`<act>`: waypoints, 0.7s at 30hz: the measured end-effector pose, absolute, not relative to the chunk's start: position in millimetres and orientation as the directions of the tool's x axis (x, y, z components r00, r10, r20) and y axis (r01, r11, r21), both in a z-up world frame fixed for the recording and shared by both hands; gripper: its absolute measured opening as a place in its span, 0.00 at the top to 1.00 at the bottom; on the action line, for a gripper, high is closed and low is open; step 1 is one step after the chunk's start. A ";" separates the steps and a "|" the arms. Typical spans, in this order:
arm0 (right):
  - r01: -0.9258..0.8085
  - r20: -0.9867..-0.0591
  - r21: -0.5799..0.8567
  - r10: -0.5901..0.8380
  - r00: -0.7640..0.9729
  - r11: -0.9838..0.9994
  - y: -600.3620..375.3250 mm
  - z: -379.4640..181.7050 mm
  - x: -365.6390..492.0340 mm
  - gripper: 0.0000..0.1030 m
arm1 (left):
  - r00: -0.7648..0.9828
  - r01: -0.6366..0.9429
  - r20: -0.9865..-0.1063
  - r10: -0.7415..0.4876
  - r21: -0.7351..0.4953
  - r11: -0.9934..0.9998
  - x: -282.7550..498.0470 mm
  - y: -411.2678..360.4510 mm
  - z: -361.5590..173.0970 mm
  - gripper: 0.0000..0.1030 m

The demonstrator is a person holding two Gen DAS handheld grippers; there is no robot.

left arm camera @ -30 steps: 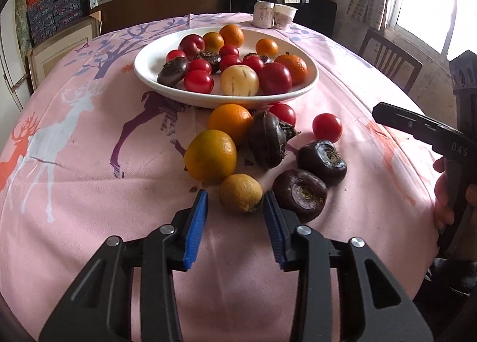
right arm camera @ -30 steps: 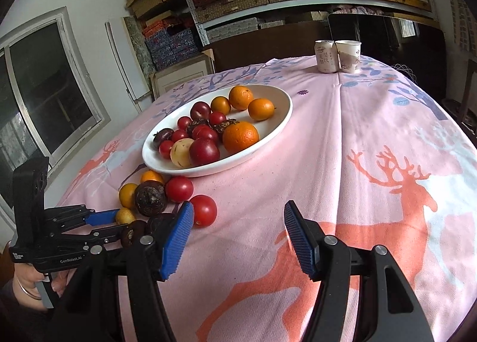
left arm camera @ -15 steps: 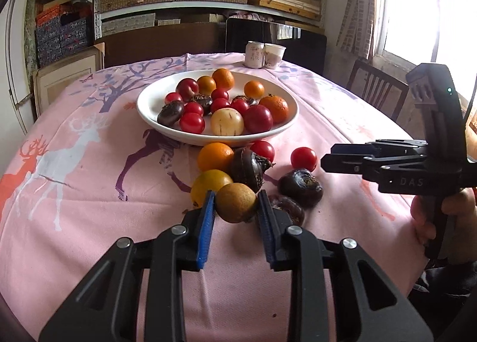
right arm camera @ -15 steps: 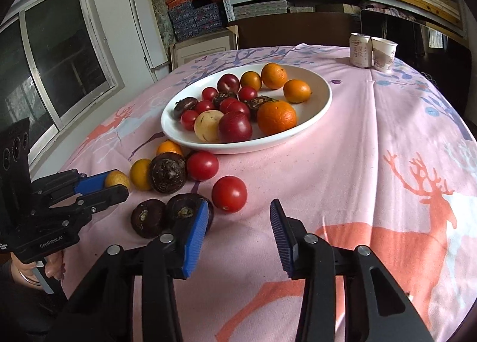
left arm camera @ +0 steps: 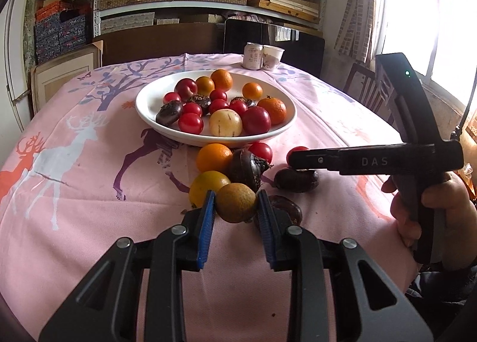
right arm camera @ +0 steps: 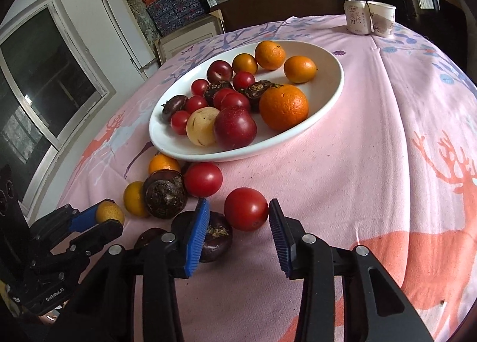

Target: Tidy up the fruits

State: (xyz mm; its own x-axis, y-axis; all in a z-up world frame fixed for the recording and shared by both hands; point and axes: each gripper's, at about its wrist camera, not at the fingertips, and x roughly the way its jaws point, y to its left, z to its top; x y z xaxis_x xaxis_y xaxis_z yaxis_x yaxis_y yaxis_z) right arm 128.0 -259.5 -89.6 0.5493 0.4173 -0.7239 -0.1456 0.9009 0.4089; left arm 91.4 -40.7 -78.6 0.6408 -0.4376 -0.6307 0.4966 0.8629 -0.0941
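A white oval plate [left arm camera: 149, 103] [right arm camera: 328, 85] holds oranges, red tomatoes, dark mangosteens and a pale yellow fruit. Loose fruit lies on the pink cloth in front of it. My left gripper [left arm camera: 237, 207] is shut on a small yellow-brown citrus [left arm camera: 236, 202], lifted a little above the cloth; it also shows in the right wrist view [right arm camera: 109, 213]. My right gripper [right arm camera: 237, 216] is open with its blue pads on either side of a red tomato [right arm camera: 246, 208], not touching it as far as I can tell.
Two oranges [left arm camera: 213, 157], a mangosteen [left arm camera: 246, 164] and another tomato [right arm camera: 202, 178] lie between plate and grippers. More mangosteens [right arm camera: 213, 233] lie near my right gripper. A can [right arm camera: 356, 20] and a paper cup [right arm camera: 383, 21] stand at the far edge.
My left gripper closed on the small citrus and lifted it. My right gripper moved forward and down so that its jaws straddle the red tomato, and they narrowed.
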 end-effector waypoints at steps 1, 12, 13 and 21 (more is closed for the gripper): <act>-0.139 -0.718 0.442 0.443 0.537 0.886 -262.9 -91.6 130.1 0.60 | 0.640 0.496 -0.631 -0.439 -0.097 0.863 91.9 -40.4 -78.7 0.73; -0.165 -0.755 0.329 0.364 0.545 0.930 -247.7 -87.3 131.4 0.66 | 0.626 0.501 -0.633 -0.456 -0.121 0.857 94.7 -38.4 -78.7 0.73; -0.161 -0.758 0.314 0.349 0.551 0.936 -247.0 -86.2 131.0 0.69 | 0.626 0.502 -0.632 -0.456 -0.121 0.856 94.4 -38.2 -78.5 0.73; -0.198 -0.670 0.414 0.444 0.595 0.889 -264.8 -62.5 117.1 0.71 | 0.646 0.510 -0.594 -0.479 -0.132 0.850 90.9 -34.2 -68.4 0.73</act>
